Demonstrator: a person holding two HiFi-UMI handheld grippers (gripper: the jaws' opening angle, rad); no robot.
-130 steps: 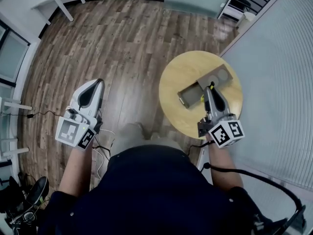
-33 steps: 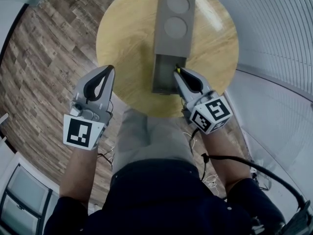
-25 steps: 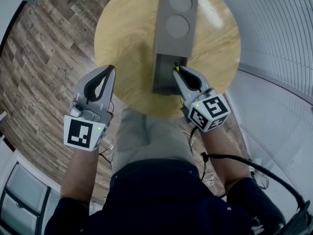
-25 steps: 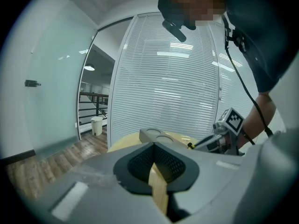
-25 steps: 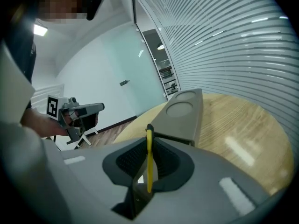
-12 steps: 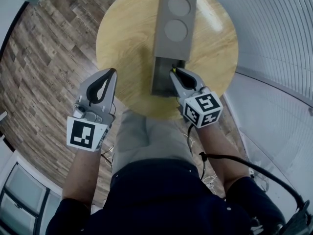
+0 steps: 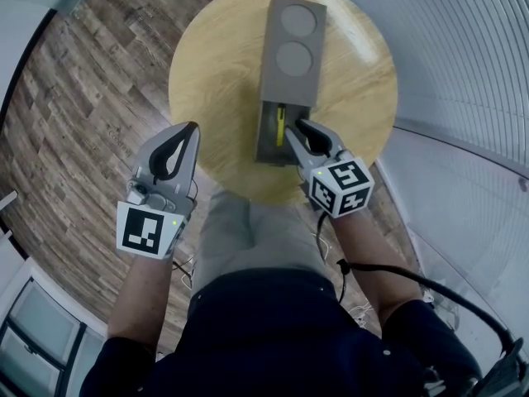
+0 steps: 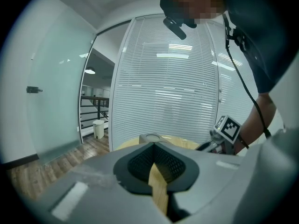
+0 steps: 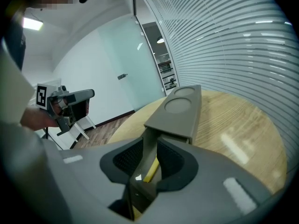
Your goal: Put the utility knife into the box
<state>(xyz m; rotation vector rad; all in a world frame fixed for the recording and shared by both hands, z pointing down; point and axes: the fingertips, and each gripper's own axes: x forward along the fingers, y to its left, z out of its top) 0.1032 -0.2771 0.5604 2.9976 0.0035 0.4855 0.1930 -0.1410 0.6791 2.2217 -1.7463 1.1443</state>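
The round worktop [image 7: 215, 81] carries a long grey box [image 7: 293, 64] whose open tray sits just under the right tongs [image 7: 299, 127], their jaws slightly apart. The left tongs [image 7: 188, 131], jaws together and empty, hang well to their left. The yellow utility knife [image 7: 281, 124] lies in the tray beside the right tips. It looks light, stiff and smooth, so it is best gripped across its middle, clear of the blade end.

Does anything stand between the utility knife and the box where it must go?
Nothing visible does. The utility knife already lies inside the open box, close by the right gripper, whose jaws stand apart.
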